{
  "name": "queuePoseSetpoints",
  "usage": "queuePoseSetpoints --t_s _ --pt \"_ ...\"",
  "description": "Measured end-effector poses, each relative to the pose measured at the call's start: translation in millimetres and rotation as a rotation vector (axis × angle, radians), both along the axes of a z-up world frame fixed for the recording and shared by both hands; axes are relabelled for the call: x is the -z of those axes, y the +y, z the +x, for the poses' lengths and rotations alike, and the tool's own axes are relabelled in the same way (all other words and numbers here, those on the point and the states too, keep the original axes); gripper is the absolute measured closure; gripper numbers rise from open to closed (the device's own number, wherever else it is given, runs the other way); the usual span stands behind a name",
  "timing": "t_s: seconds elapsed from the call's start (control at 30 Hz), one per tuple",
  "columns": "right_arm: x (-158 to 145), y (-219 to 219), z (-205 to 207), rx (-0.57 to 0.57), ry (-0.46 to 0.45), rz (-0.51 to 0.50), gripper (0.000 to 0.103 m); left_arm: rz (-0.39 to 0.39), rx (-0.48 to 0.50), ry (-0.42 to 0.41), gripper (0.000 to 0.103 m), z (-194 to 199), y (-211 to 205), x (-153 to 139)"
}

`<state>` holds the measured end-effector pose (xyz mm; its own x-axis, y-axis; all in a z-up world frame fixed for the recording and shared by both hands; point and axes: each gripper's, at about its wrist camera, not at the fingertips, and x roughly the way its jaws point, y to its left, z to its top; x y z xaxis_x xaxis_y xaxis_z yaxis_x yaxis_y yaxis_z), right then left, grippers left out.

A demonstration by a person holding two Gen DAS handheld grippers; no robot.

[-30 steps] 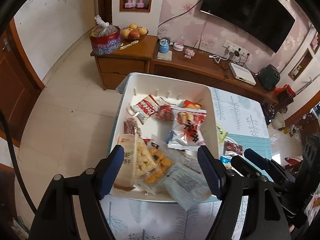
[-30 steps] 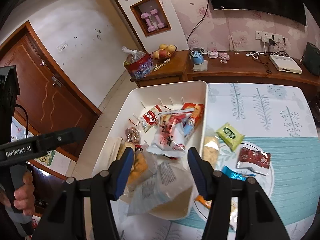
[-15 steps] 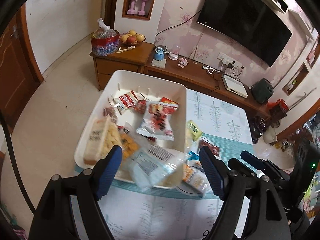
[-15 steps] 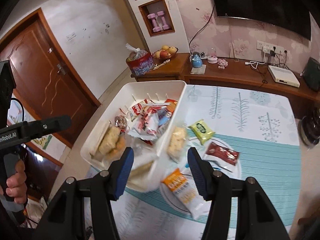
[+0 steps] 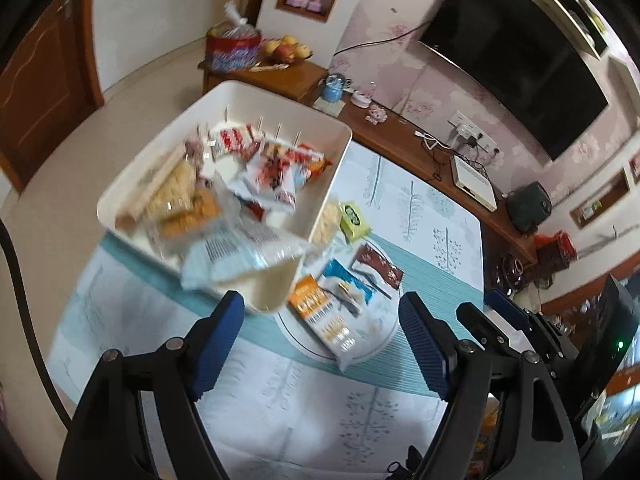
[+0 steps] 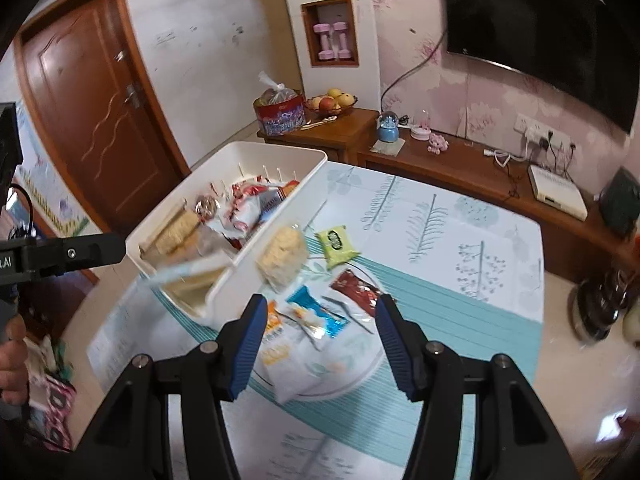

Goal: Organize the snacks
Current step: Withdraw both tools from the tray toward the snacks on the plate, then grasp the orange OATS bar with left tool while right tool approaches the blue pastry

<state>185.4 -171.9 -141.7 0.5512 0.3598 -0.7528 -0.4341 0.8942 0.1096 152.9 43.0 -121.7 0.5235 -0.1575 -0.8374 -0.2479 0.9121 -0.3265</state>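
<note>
Two grippers are held above the table with jaws spread and nothing between them: the left gripper (image 5: 320, 340) and the right gripper (image 6: 318, 340). Beside the white bin (image 6: 280, 152) filled with snacks, a round plate (image 6: 360, 368) is seen, on which an orange packet (image 5: 324, 312), a blue packet (image 6: 316, 316) and a dark red packet (image 6: 356, 286) are laid. Just beside the bin, a green packet (image 6: 336, 242) is seen.
</note>
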Motion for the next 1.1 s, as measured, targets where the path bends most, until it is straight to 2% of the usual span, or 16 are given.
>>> queuePoseSetpoints --t_s 0.1,0.27,0.57,0.7,0.83,1.1 --pt "4 -9 -2 -0.052 -0.034 -0.026 0.047 0.014 -0.040 0.028 0.024 -6 -16 10" --pt "10 -18 -7 -0.173 -0.111 -0.085 0.047 -0.007 -0.105 0.087 0.024 -9 -32 30" --pt "32 -20 -6 -0.346 -0.173 -0.127 0.047 -0.035 -0.206 0.224 0.024 -5 -52 76" --pt "45 -13 -2 -0.414 -0.175 -0.142 0.047 -0.070 -0.265 0.290 0.024 2 -52 100" --pt "61 -3 4 -0.484 -0.184 -0.151 0.047 -0.132 -0.298 0.326 0.024 11 -51 119" --pt "98 16 14 -0.569 -0.171 -0.184 0.047 -0.187 -0.377 0.399 0.024 33 -48 153"
